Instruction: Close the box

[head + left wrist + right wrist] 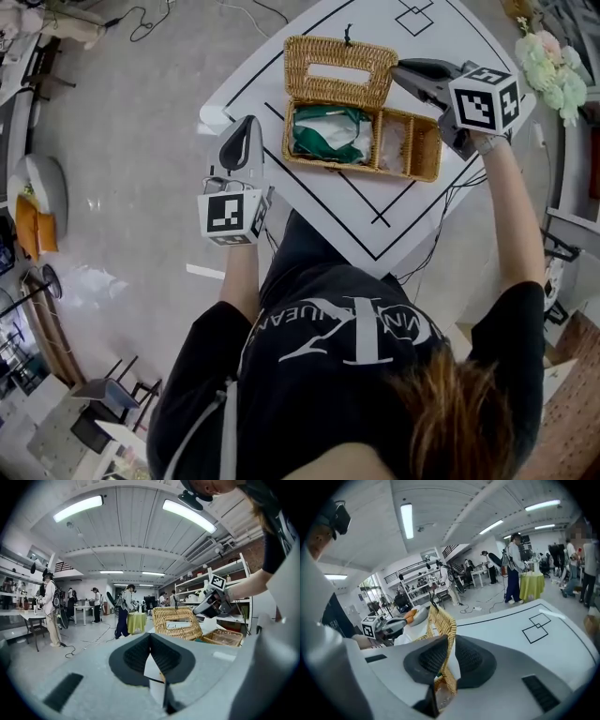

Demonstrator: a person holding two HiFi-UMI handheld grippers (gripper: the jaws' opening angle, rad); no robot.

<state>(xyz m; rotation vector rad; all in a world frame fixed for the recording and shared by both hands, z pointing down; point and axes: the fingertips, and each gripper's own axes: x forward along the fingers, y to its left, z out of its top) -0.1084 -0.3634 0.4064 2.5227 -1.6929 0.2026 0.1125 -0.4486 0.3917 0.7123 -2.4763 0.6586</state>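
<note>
Wicker box (pixel 364 169), woven from honey-coloured cane, sits open on the white table with black lines (pixel 375 19), close to the table's near edge. Its hinged wicker lid (pixel 339 71) stands roughly upright along the far side, so both compartments are uncovered.

We see the right gripper (pixel 398 70) clamped on the right-hand edge of the lid. In the right gripper view the cane rim runs straight between the two pads. Holding that free side edge makes sense to us: it gives a lever to swing the lid about its far hinge, toward us and down onto the box.

The left gripper (pixel 251 120) hangs to the left of the box, by the table's left corner, with its jaws together and nothing between them. We judge it is parked there to stay out of the lid's path.

A folded green cloth in a white wrapper (pixel 323 131) lies low in the left compartment, so it should not catch the lid. The right compartment holds something pale and clear, possibly plastic wrap, though the view is too poor for us to say.

We judge the closing barely begun. The light box may slide as the lid comes down.
</note>
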